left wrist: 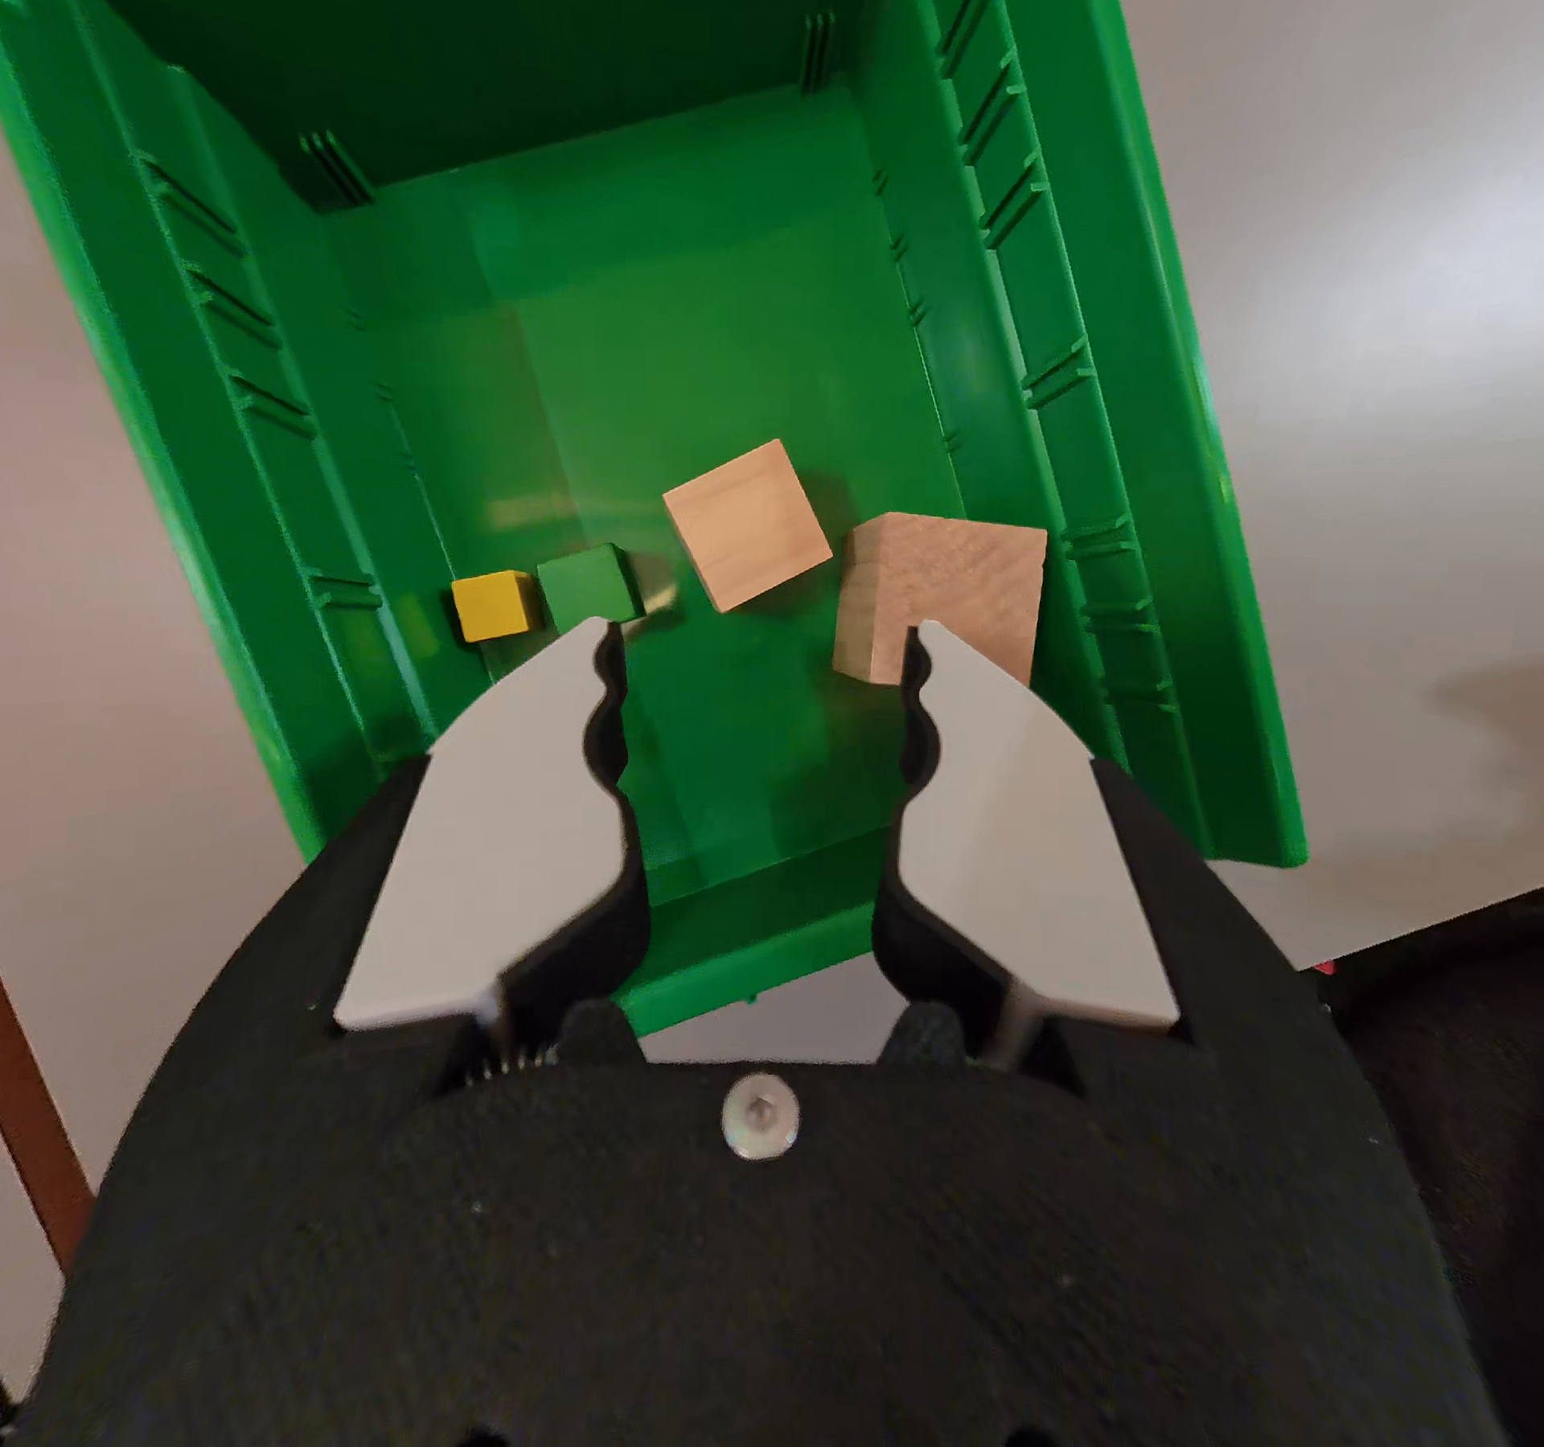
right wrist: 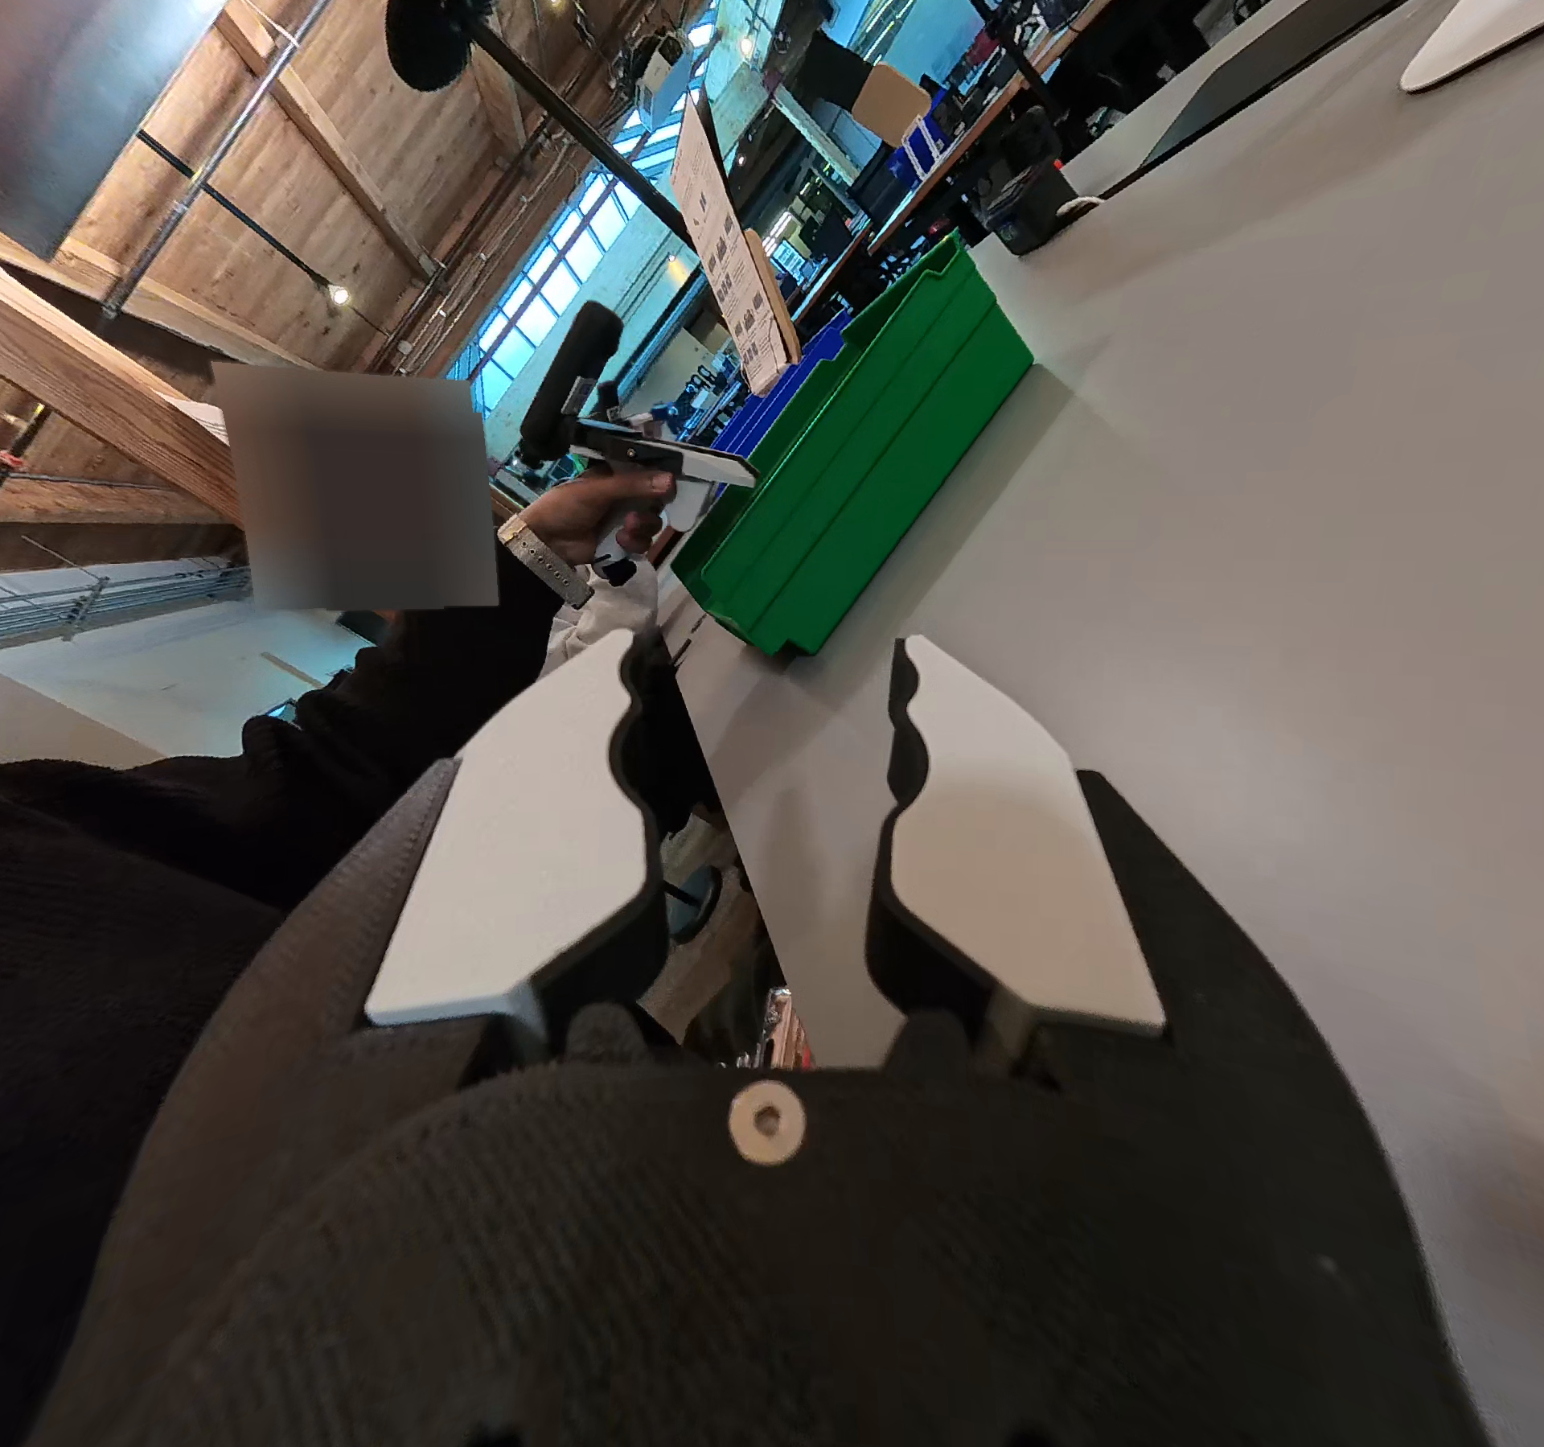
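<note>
L gripper [left wrist: 760, 630] hovers over green bin [left wrist: 251, 421], jaws wide, empty, nearest darker wood cube [left wrist: 952, 579] & green cube [left wrist: 585, 584]. R gripper [right wrist: 764, 655] off desk [right wrist: 1253, 571], jaws wide, empty.

A white table [left wrist: 1378, 237] carries a green bin [left wrist: 1128, 404], which sits near the table's edge. In the right wrist view the same table [right wrist: 1253, 655] also bears a black box [right wrist: 1028, 212] with a white cable beside it well beyond the bin [right wrist: 877, 471], a blue bin [right wrist: 777, 396] just behind the green one, and a flat white base [right wrist: 1479, 28] at the far corner.
</note>
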A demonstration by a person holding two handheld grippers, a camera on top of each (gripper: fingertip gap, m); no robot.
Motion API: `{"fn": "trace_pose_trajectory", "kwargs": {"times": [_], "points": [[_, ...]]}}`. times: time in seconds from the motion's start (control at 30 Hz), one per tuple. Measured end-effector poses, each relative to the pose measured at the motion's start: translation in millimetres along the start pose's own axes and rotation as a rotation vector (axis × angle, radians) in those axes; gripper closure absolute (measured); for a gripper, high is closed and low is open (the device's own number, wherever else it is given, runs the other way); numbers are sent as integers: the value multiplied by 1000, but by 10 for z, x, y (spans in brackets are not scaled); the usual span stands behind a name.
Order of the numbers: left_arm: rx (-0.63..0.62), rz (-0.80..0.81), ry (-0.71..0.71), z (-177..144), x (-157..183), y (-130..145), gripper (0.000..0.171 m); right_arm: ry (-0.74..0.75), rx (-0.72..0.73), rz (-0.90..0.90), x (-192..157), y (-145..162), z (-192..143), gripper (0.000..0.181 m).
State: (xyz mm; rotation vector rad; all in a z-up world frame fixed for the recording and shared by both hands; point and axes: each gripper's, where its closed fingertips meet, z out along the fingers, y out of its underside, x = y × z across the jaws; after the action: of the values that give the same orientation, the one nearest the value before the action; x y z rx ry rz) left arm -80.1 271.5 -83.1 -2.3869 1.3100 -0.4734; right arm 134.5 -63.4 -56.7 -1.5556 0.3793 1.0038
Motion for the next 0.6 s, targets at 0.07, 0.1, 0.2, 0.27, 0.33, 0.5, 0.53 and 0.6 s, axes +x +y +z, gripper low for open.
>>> {"fn": "trace_pose_trajectory", "kwargs": {"times": [0.07,0.1,0.2,0.27,0.33,0.5,0.53,0.6], "points": [[9,33,26,-57,0,12,117,2,9,8,13,-15,-17,125],[22,61,16,-95,-30,2,118,5,14,10,22,-26,-28,125],[38,205,-53,-231,-197,-31,117,15,22,5,43,-51,-55,125],[-16,399,-45,-284,-232,40,114,18,21,5,52,-52,-58,125],[-124,596,-118,-279,-393,164,111,15,16,13,56,-37,-46,125],[-383,973,-279,-106,-682,288,110,17,-11,3,46,24,0,125],[-401,1007,-274,-47,-669,270,110,20,-17,-4,43,32,5,125],[-428,1052,-248,84,-636,235,111,29,-23,-16,46,42,5,125]]}}
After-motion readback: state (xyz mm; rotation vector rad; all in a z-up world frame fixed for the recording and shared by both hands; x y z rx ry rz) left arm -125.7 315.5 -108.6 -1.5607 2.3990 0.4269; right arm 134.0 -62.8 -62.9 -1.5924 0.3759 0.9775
